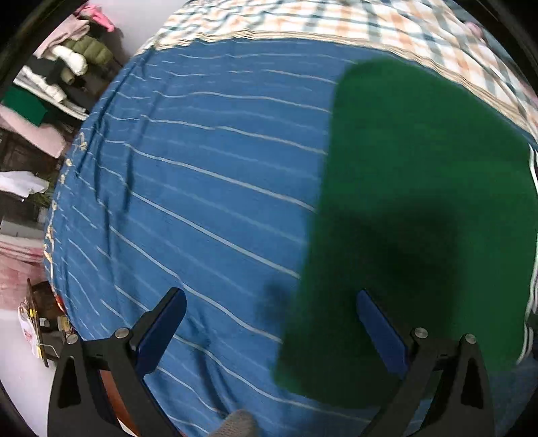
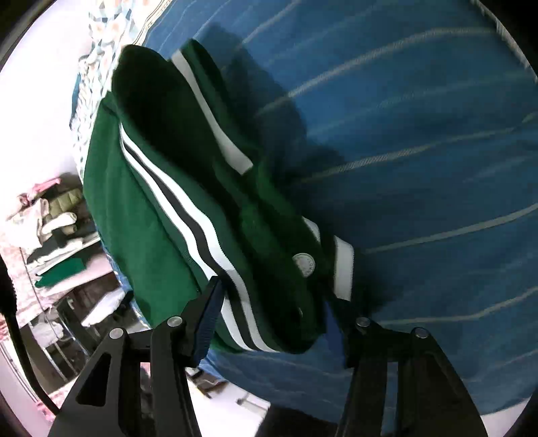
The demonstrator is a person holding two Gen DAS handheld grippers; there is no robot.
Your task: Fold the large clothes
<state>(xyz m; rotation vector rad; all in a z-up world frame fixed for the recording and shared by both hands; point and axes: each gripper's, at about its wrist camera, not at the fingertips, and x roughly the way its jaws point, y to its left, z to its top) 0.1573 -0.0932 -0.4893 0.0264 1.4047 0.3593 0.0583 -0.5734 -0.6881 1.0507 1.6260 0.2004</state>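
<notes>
A dark green jacket (image 1: 420,201) lies folded on the blue striped bedsheet (image 1: 208,168), at the right of the left wrist view. My left gripper (image 1: 269,294) hovers open over its left edge, one finger above the sheet and the other above the green cloth, with nothing between the pads. In the right wrist view the jacket (image 2: 161,208) shows its white and black striped band and a white snap button (image 2: 303,264). My right gripper (image 2: 274,290) stands with its jaws apart and the jacket's bunched near end between the fingers. I see no pad pressing on it.
A checked quilt (image 1: 302,20) lies beyond the sheet. Shelves stacked with folded clothes (image 1: 67,60) stand past the bed's edge, also in the right wrist view as shelves (image 2: 57,222). Small clutter (image 1: 37,322) sits on the floor beside the bed.
</notes>
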